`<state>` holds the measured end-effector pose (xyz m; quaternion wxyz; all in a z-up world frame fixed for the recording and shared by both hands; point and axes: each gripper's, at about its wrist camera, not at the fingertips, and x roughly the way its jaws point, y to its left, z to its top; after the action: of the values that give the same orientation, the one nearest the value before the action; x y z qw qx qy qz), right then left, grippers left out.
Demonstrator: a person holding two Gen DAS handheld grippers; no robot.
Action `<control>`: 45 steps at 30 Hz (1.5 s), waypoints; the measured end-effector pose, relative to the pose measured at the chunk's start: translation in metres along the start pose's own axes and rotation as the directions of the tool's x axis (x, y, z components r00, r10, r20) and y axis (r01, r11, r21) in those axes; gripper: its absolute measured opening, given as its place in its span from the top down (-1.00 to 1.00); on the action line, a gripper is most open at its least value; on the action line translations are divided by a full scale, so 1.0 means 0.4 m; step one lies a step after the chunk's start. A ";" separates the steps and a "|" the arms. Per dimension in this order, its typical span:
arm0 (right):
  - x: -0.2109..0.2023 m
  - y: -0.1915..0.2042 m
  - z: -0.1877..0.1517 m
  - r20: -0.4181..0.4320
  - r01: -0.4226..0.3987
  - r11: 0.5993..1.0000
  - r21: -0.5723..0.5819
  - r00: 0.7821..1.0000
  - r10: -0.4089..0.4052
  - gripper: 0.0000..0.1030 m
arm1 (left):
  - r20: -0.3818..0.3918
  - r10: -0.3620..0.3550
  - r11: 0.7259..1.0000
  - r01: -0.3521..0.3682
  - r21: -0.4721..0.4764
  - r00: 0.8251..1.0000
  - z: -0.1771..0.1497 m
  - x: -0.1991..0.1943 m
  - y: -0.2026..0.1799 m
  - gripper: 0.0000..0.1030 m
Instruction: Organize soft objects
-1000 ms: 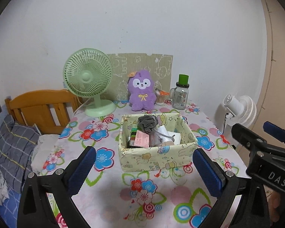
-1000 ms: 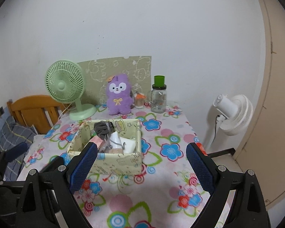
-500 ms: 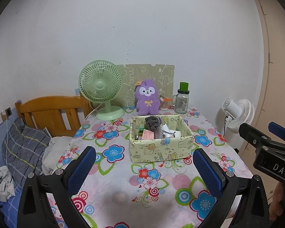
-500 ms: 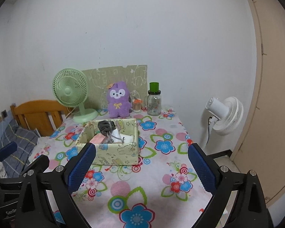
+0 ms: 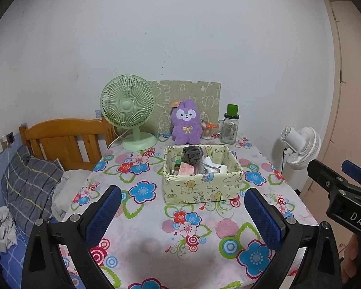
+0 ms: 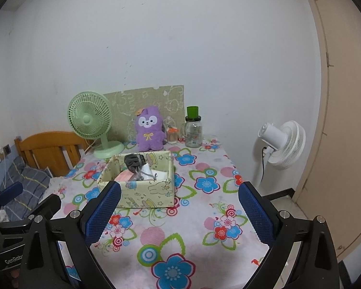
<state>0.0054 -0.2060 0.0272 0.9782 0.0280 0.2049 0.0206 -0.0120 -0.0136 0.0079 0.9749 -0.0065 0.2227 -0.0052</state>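
A pale yellow fabric box (image 5: 202, 189) (image 6: 142, 193) sits mid-table, holding a grey scrunched cloth (image 5: 192, 154) (image 6: 133, 161), a pink packet (image 5: 186, 168) and white items. A purple plush rabbit (image 5: 186, 122) (image 6: 149, 130) stands upright at the back by the wall. My left gripper (image 5: 183, 214) hovers open over the near table, short of the box, with nothing between its fingers. My right gripper (image 6: 179, 212) is open too, over the table's near right part, empty. Each gripper shows at the edge of the other's view.
A green desk fan (image 5: 130, 110) stands back left, a glass jar with a green lid (image 5: 229, 127) back right, a small cup (image 6: 172, 136) beside the plush. A wooden headboard (image 5: 62, 139) and bedding lie left; a white floor fan (image 6: 282, 144) and door lie right.
Both grippers have pulled back and up from the box, so the table shows more fully. Both stay open. Nothing on the table moved.
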 end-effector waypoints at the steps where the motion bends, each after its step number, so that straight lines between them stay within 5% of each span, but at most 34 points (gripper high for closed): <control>1: 0.000 0.001 -0.001 0.000 0.000 1.000 -0.001 1.000 0.000 -0.93 | 0.000 -0.002 1.000 0.002 -0.001 1.000 0.001 0.001 0.000 -0.99; 45: 0.022 0.001 0.007 -0.006 0.007 1.000 0.011 1.000 -0.006 -0.93 | 0.020 -0.001 1.000 0.001 0.013 1.000 0.034 0.023 -0.017 -1.00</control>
<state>0.0147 -0.2054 0.0264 0.9775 0.0328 0.2078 0.0163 0.0022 -0.0204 0.0163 0.9770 -0.0003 0.2130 -0.0069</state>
